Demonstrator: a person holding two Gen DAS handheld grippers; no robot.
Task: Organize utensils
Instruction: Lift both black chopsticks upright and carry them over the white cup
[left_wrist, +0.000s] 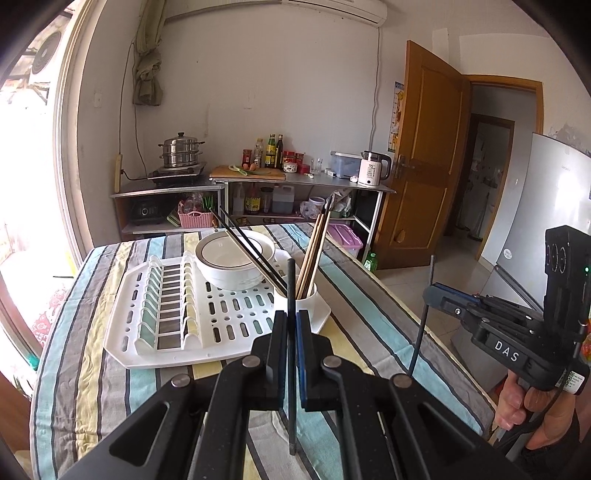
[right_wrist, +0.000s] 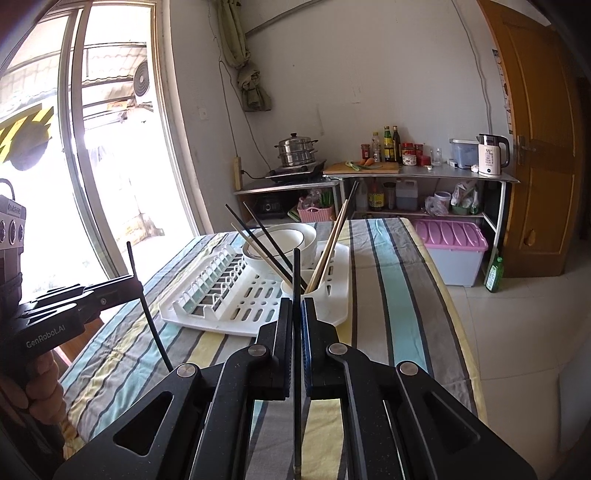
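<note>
Nearest the lens: left gripper (left_wrist: 291, 321) clamped tight on one black chopstick (left_wrist: 291, 288), held upright, tip up, tail hanging below the pads. Same on the other side: right gripper (right_wrist: 297, 310) pinched narrow on a second black chopstick (right_wrist: 296, 273), also vertical. Both gripped near mid-length, probably to keep the sticks balanced and plumb for dropping in end-first. Just ahead, white cutlery cup (left_wrist: 295, 301) at the corner of the drying rack (left_wrist: 166, 332), already filled with black and wooden chopsticks (left_wrist: 314, 251) leaning outwards. Stacked white bowls (left_wrist: 234, 262) right behind the cup, on the rack. Striped tablecloth (left_wrist: 110, 387) underneath. Likely next: lowering each stick into the cup, clear of the leaning ones.
</note>
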